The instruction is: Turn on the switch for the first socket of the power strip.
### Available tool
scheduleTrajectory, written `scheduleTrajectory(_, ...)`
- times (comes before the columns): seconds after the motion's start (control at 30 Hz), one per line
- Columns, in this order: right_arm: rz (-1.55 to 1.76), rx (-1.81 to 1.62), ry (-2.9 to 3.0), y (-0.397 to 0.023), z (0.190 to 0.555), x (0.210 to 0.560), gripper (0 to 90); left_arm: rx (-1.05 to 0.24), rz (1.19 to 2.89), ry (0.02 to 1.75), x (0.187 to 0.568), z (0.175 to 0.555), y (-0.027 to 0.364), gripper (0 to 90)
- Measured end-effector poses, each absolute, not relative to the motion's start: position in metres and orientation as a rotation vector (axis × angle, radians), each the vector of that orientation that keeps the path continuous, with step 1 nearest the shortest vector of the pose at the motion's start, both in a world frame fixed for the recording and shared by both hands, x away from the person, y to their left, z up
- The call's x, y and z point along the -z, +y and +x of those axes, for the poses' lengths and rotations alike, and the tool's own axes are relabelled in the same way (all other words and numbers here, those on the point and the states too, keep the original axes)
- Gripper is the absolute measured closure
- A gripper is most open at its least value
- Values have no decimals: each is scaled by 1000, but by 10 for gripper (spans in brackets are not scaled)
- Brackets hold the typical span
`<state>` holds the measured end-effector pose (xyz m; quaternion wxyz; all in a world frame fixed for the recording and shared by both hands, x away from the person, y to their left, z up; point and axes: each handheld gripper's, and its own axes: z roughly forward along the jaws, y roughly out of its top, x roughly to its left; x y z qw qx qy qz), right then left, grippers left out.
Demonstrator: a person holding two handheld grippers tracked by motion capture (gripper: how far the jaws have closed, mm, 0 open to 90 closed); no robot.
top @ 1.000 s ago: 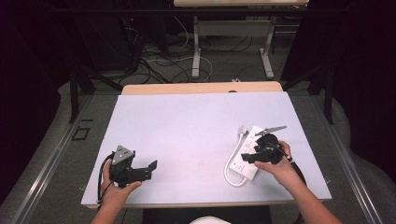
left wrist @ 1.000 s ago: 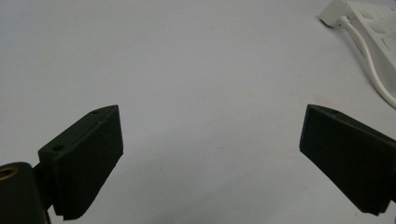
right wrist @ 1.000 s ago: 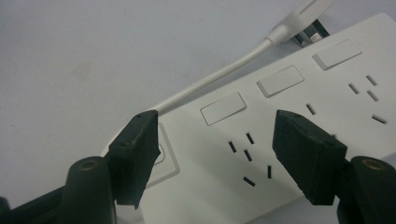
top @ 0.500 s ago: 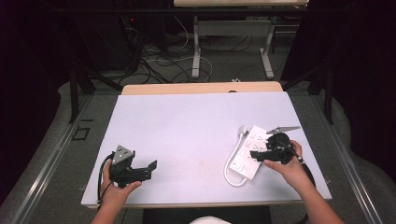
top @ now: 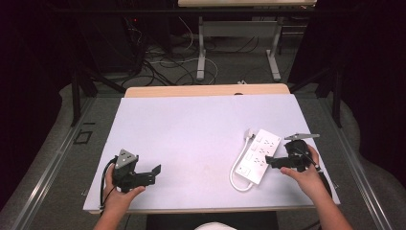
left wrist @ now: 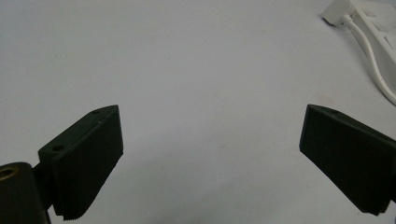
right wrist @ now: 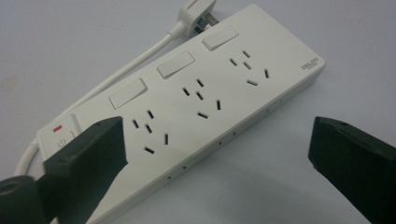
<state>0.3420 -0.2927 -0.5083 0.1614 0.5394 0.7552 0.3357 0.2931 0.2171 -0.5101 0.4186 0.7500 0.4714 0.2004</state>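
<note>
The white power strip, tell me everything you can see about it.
The power strip is a flat white plastic bar lying face up on the pale table, set at a slant near the person's right side. Its top carries three socket groups, three white rocker switches, a main button with a small red mark, and a grey logo at one end. A white cord loops from one end round to its plug, resting beside the far end. Only the table touches it.

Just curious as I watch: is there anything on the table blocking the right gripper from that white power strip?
Nothing visible. The right gripper sits right beside the power strip, jaws open, with bare table around it.
</note>
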Motion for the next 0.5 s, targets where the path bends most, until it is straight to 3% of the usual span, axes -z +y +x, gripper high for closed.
scheduleTrajectory(0.5, 1587, -942, 2075, -311, 340, 523, 0, -494, 1888, 1185, 510, 294, 218, 59)
